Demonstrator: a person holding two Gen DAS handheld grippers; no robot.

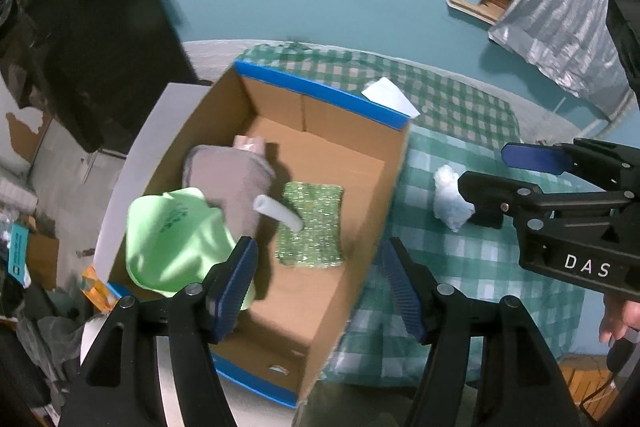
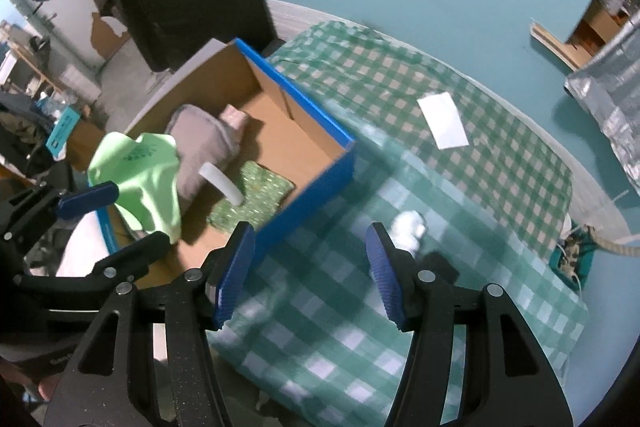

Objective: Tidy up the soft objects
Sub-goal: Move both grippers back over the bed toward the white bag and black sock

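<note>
Soft items, collected: an open cardboard box (image 1: pixel 320 163) with blue outer walls and rim, standing at the left edge of a table covered by a green-and-white checked cloth (image 1: pixel 460 267). Contents of box: one pale green fabric piece (image 1: pixel 176 235) with dark green print, crumpled against the near-left corner; one grey soft cloth item (image 1: pixel 232 179), lying lengthwise along the left wall, partly over the green piece; one small pink item (image 1: pixel 250 143) at the far end of the grey one, mostly hidden; one white foam tube (image 1: pixel 278 213), lying slantwise across the grey item and onto the sponge; one green glittery scrub sponge (image 1: pixel 312 223), flat on the box floor near the middle. Soft item outside box: one white cotton-like wad (image 1: pixel 450 197) on the checked cloth, to the right of the box and apart from it. Also on the cloth: one white paper slip (image 2: pixel 442 121), farther back. Left gripper (image 1: pixel 320 287): above the near right wall of the box, jaws parted, nothing between the blue ribbed pads. Right gripper (image 2: pixel 310 267): over the cloth just right of the box, jaws parted and empty; the white wad lies just beyond its right finger, contact not discernible. Surroundings: teal floor, dark furniture behind the box.
</note>
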